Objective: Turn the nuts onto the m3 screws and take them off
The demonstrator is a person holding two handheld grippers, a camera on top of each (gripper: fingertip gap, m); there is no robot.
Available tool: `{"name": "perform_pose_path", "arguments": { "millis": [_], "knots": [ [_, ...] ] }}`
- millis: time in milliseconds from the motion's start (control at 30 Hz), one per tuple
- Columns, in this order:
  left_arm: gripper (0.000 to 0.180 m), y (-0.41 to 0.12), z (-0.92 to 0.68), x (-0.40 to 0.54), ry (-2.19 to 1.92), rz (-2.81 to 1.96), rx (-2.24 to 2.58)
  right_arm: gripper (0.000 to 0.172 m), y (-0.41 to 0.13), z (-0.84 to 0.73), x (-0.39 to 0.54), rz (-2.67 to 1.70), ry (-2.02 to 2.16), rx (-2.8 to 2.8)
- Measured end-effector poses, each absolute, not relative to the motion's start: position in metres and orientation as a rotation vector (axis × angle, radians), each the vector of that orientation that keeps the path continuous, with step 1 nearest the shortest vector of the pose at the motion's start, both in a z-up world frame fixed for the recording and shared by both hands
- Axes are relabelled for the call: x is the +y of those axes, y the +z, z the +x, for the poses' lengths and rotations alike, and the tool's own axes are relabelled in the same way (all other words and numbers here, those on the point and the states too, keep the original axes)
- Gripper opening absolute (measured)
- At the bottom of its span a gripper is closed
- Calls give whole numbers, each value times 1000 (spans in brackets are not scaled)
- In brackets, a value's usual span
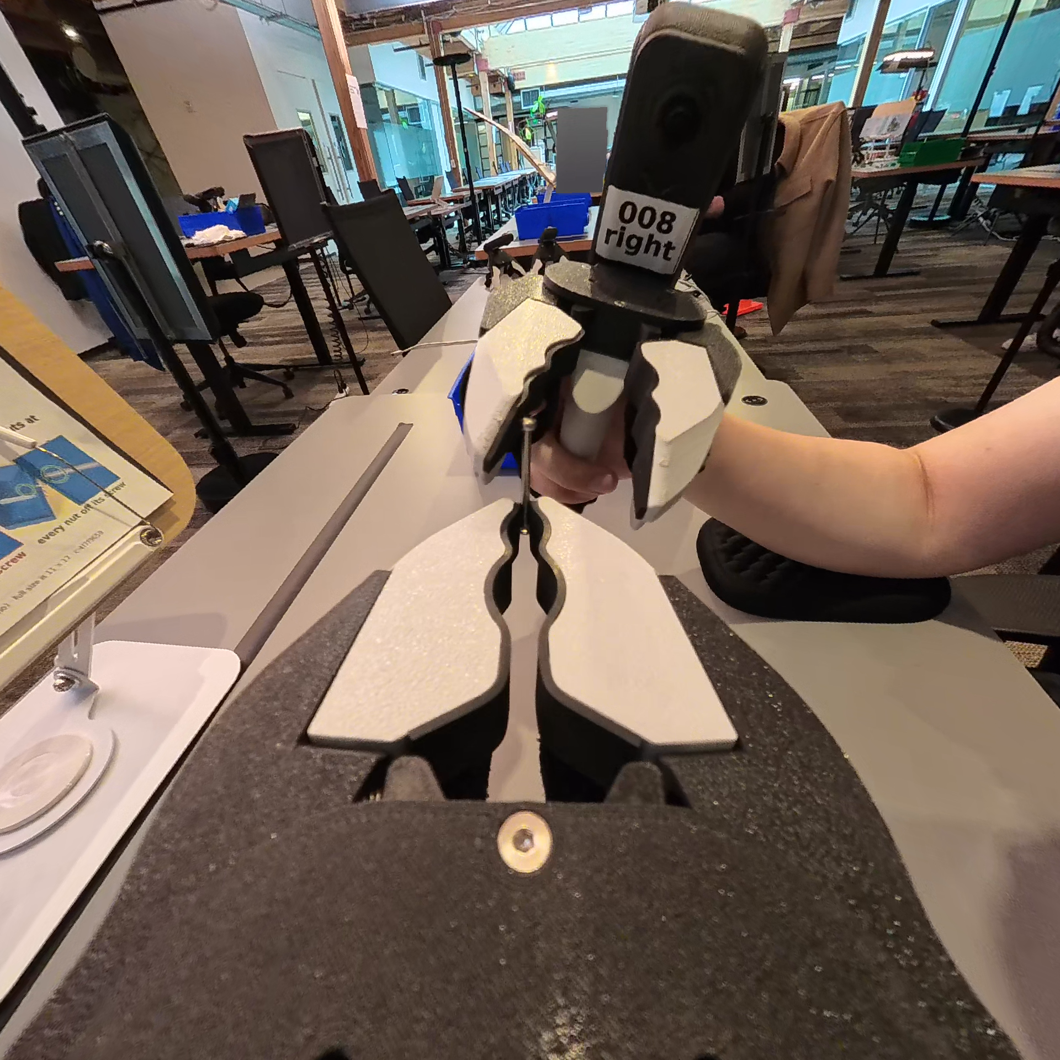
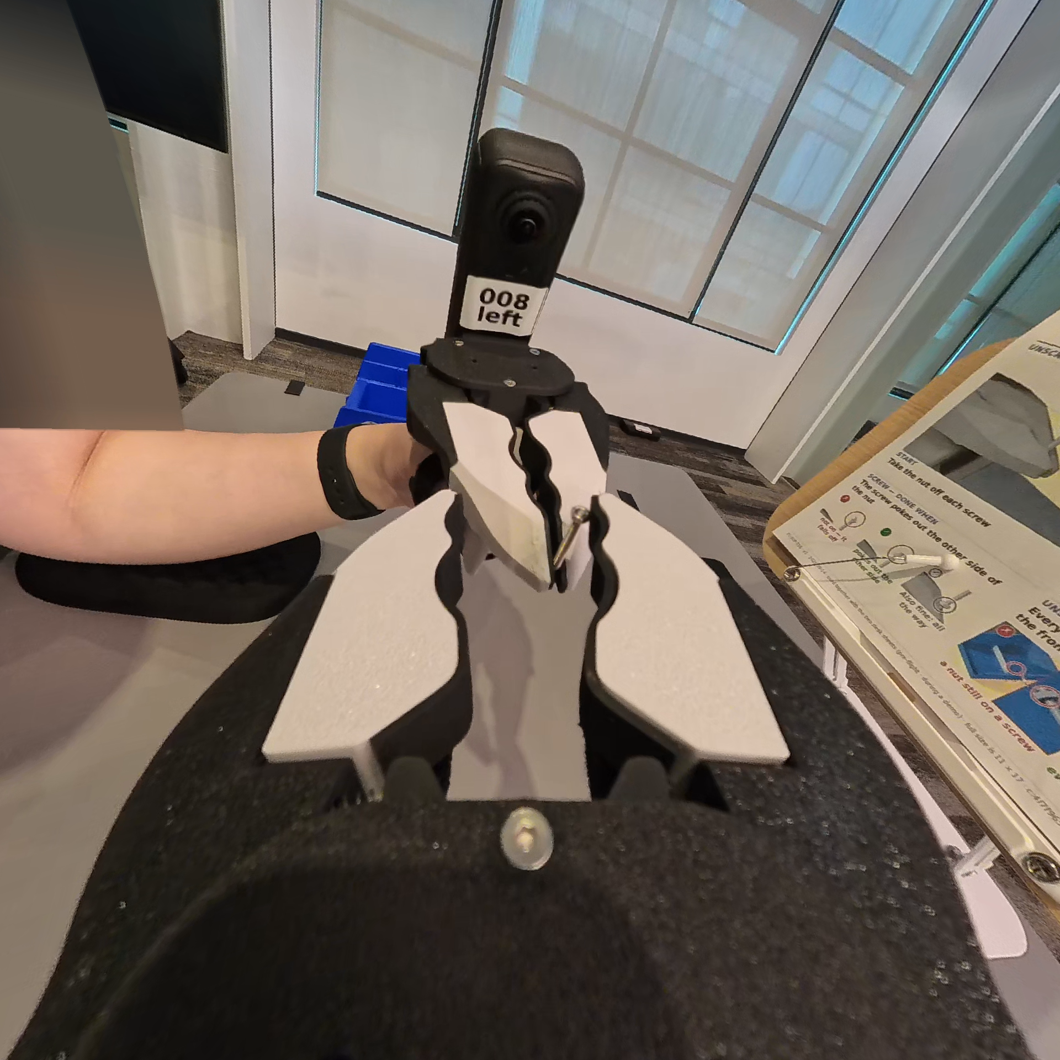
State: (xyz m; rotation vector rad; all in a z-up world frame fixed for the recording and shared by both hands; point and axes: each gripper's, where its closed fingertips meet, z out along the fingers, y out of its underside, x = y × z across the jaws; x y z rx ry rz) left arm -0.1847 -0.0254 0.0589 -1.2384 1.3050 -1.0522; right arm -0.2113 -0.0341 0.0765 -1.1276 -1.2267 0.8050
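Up close, left tongs (image 1: pixel 523 507) pinch a slim metal screw (image 1: pixel 526 470) (round-headed), while wavy-edged right tongs (image 2: pixel 525 516) gape empty.

A pale grey surface (image 1: pixel 321 550) with a dark groove (image 1: pixel 338 522) along it carries a black padded rest (image 1: pixel 803 579) under a forearm, a blue bin (image 2: pixel 373 390) at its far part, and a white stand base (image 1: pixel 115 723) holding a tilted instruction sheet (image 2: pixel 940 579).
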Motion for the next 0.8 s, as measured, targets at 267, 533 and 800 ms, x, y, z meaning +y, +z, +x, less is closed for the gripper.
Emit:
{"name": "perform_pose_path", "arguments": {
  "millis": [267,533,800],
  "knots": [
    [2,66,-181,-33,-1114,-1192,1294,61,87,-217,-33,-1086,801,-1152],
    [2,71,-176,-38,-1164,-1164,1274,68,89,-230,-42,-1044,833,-1155],
    [2,74,-180,-29,-1155,-1177,1227,71,87,-233,-41,-1054,828,-1159]
  ]
}}
